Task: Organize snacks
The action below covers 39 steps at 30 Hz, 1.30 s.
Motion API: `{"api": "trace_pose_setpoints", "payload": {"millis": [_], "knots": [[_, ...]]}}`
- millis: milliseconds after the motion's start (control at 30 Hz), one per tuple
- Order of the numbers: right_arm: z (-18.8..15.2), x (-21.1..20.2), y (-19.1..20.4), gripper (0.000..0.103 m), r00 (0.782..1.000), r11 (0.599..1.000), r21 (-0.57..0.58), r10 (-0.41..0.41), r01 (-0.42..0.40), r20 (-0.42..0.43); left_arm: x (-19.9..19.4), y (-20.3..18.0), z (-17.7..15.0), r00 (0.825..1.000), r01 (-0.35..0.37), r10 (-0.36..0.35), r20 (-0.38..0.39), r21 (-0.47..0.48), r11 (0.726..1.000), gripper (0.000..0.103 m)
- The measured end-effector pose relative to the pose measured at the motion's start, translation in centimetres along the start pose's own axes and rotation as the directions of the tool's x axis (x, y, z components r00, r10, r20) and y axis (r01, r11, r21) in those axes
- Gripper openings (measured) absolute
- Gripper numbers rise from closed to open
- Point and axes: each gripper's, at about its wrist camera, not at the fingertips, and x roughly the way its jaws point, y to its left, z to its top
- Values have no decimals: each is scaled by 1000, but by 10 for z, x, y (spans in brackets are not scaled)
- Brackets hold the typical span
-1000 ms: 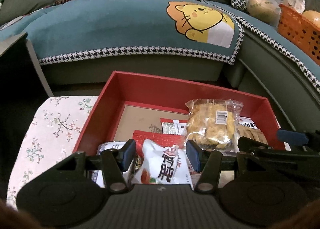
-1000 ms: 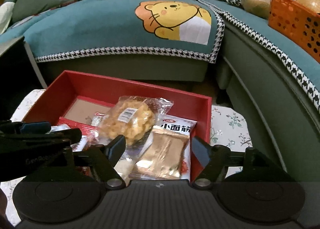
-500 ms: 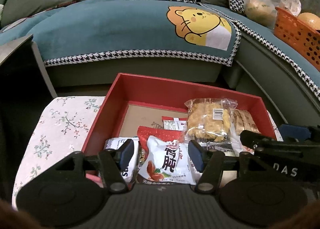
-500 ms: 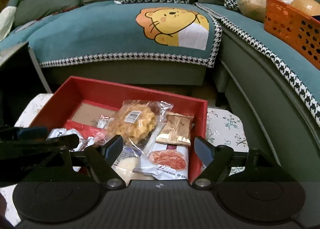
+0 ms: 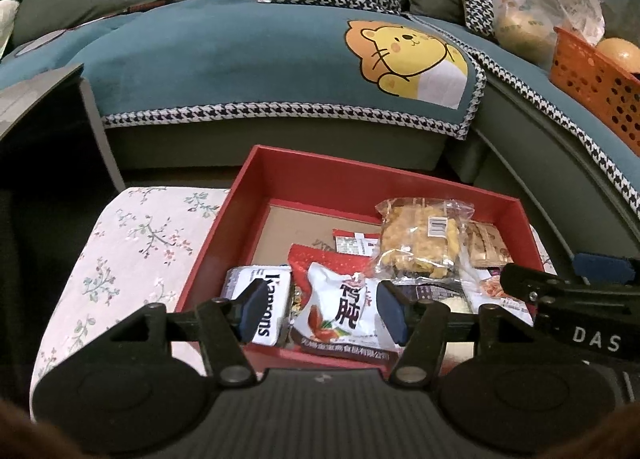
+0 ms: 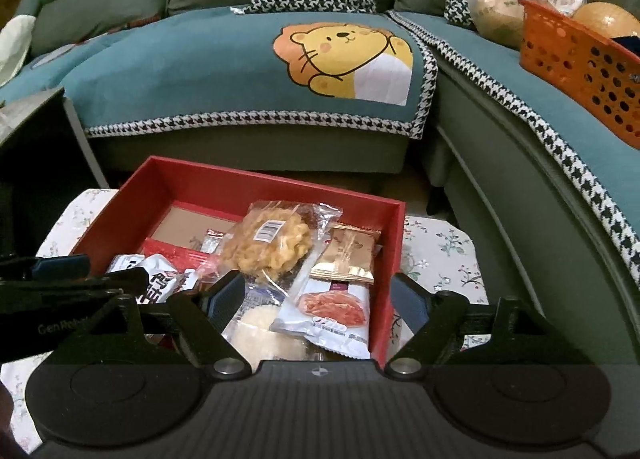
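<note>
The left tool (image 5: 322, 309) reads "DAS" nowhere itself; that lettering sits on the right tool (image 6: 316, 297), seen at the left view's right edge. A white packet (image 5: 264, 309) in the red box (image 5: 224, 227) reads "Kampons", as far as it can be read, beside a white pouch (image 5: 344, 311) with large Chinese characters. A clear bag of yellow crisps (image 6: 272, 243) carries a barcode label. Both tools stand spread and empty above the box's near edge on the floral table (image 5: 132, 243). Since a second ago the left jaws have widened off the pouch, and the brown sachet (image 6: 350, 255) now lies farther back. Packets beneath are partly covered.
</note>
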Motion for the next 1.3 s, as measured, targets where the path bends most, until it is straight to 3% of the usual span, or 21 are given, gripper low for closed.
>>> {"api": "trace_pose_setpoints", "payload": {"millis": [400,767,1167,1300], "knots": [[-23,-32,3,86,1000,999,-38,-16,16,2,-30,-2,-21,1000,11,-11,-11,-2,1000,71],[-43,-59,-5,87,1000,1000,-15,-22,22,14,-56,-10,-42,1000,-16,15,8,21,1000,90],[-65,-87,-8,88,1000,1000,15,-17,17,24,-75,-10,-69,999,-33,33,11,23,999,103],[-74,-97,-9,88,1000,999,30,-16,16,23,-81,-9,-79,999,-34,34,7,16,999,103]]}}
